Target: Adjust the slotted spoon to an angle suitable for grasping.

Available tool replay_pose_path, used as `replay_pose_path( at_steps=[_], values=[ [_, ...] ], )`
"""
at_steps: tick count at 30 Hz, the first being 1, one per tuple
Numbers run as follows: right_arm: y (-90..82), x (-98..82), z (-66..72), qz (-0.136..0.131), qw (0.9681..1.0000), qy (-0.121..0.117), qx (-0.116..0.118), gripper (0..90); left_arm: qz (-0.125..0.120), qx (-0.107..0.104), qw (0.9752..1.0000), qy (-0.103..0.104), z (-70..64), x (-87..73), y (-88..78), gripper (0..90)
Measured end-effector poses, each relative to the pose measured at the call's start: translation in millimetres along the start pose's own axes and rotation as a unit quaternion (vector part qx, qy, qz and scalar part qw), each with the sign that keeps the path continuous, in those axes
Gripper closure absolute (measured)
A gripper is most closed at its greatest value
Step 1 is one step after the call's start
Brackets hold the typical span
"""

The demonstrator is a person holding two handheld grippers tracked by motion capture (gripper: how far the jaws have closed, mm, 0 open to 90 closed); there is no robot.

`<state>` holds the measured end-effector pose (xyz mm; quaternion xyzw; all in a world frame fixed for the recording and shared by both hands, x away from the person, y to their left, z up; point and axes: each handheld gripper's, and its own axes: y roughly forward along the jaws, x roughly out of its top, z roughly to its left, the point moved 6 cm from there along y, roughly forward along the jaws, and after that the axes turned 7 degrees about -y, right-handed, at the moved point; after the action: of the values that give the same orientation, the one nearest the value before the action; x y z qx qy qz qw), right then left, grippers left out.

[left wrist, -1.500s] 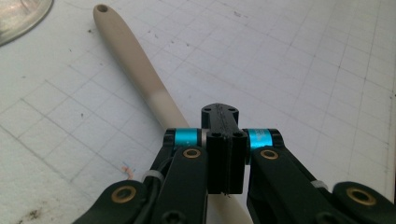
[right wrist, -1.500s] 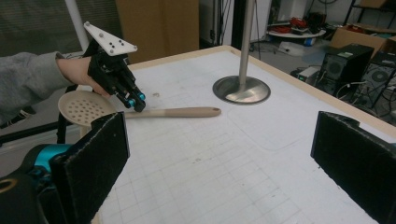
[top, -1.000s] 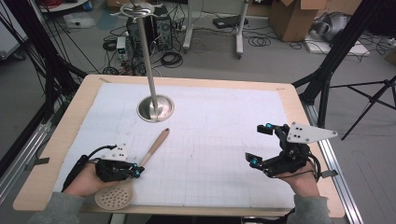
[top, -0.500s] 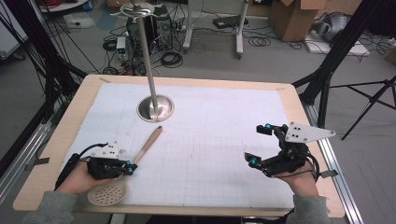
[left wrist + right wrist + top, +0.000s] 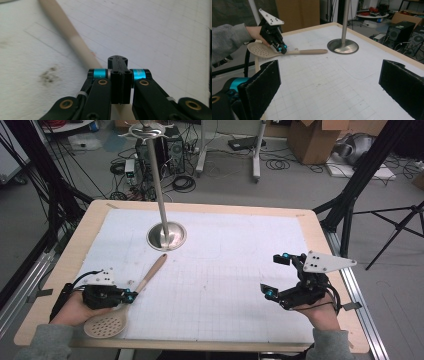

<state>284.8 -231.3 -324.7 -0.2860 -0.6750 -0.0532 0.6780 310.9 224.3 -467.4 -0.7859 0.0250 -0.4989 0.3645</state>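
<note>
Wooden slotted spoon (image 5: 131, 295), pale, with a round perforated bowl and a long handle, lies flat on the white gridded mat (image 5: 225, 270) at the near-left part of the desk (image 5: 85, 232). Its bowl is near the front edge and the handle points away toward the round base of the steel pole stand (image 5: 166, 235), close to it but apart.

My left tongs (image 5: 131, 295) are clenched on the spoon at its neck, where handle and bowl meet. In the left gripper view the two jaws are pressed together and the handle (image 5: 72, 40) runs out from under them. I judge this low grip is chosen because the neck is thin enough to pinch and it keeps the bowl near the hand for control. The left hand (image 5: 75, 307) lies low, almost on the desk, with the tongs pointing level to the right.

My right tongs (image 5: 278, 276) are released, the jaws wide with nothing between them, held above the mat at the near-right side, well apart from the spoon. The right hand (image 5: 320, 312) is raised a little, wrist bent, tongs aiming left across the desk, I think waiting.
</note>
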Motion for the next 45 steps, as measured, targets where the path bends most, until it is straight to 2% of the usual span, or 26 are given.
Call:
replay_pose_path(
  at_steps=[1, 4, 8, 11, 13, 17, 20, 26, 32, 38, 40, 41, 42, 45],
  values=[
    [0.0, 0.0, 0.0, 0.000, 1.0000, 0.000, 0.000, 2.5, 0.000, 0.000, 1.0000, 0.000, 0.0, 0.0, 0.0, 89.6],
    [-0.4, -0.4, -0.3, 0.001, 1.0000, 0.001, -0.001, 2.5, -0.028, 0.026, 0.9991, -0.016, 6.1, 12.2, -4.3, 89.6],
    [0.1, -0.2, 0.3, 0.000, 1.0000, 0.000, 0.001, 2.5, -0.032, 0.036, 0.9986, -0.021, 8.5, 19.3, -0.3, 89.6],
    [0.4, 0.0, 1.3, 0.001, 1.0000, 0.000, 0.001, 2.5, -0.024, 0.050, 0.9983, -0.019, 10.4, 24.6, 7.4, 89.6],
    [0.0, -0.1, 1.5, 0.001, 1.0000, -0.001, 0.001, 2.5, -0.010, 0.058, 0.9981, -0.015, 12.4, 25.4, 14.9, 89.5],
    [-1.8, -1.2, 1.1, 0.001, 1.0000, 0.001, -0.001, 2.5, 0.008, 0.070, 0.9974, -0.020, 16.7, 22.1, 19.6, 89.6],
    [-4.1, -1.9, 0.9, 0.001, 1.0000, 0.003, -0.003, 2.5, 0.009, 0.074, 0.9969, -0.025, 18.8, 21.5, 20.1, 89.6],
    [-5.6, -2.4, 0.9, 0.000, 1.0000, 0.001, -0.005, 2.5, 0.009, 0.067, 0.9976, -0.015, 16.0, 23.6, 22.9, 89.6],
    [-5.6, -3.4, 1.8, 0.003, 1.0000, 0.003, -0.005, 2.5, 0.014, 0.047, 0.9988, -0.006, 12.2, 25.4, 27.7, 89.6],
    [-8.8, -4.6, 0.9, 0.002, 0.9999, 0.005, -0.008, 2.5, 0.030, 0.032, 0.9987, 0.025, 4.8, 31.4, 36.5, 89.6],
    [-10.1, -5.1, 0.5, 0.002, 0.9999, 0.006, -0.010, 2.5, 0.043, 0.033, 0.9974, 0.047, 0.4, 34.4, 40.0, 89.6],
    [-10.1, -5.1, 0.5, 0.002, 0.9999, 0.006, -0.010, 2.5, 0.043, 0.033, 0.9974, 0.047, 0.4, 34.4, 40.0, 89.6],
    [-10.8, -5.5, 0.8, 0.001, 0.9999, 0.007, -0.010, 2.5, 0.047, 0.039, 0.9966, 0.056, -2.2, 36.0, 42.3, 89.6],
    [-10.9, -5.5, 0.9, 0.001, 0.9999, 0.007, -0.010, 2.5, 0.050, 0.034, 0.9963, 0.061, -4.8, 37.4, 44.3, 89.6]
  ],
)
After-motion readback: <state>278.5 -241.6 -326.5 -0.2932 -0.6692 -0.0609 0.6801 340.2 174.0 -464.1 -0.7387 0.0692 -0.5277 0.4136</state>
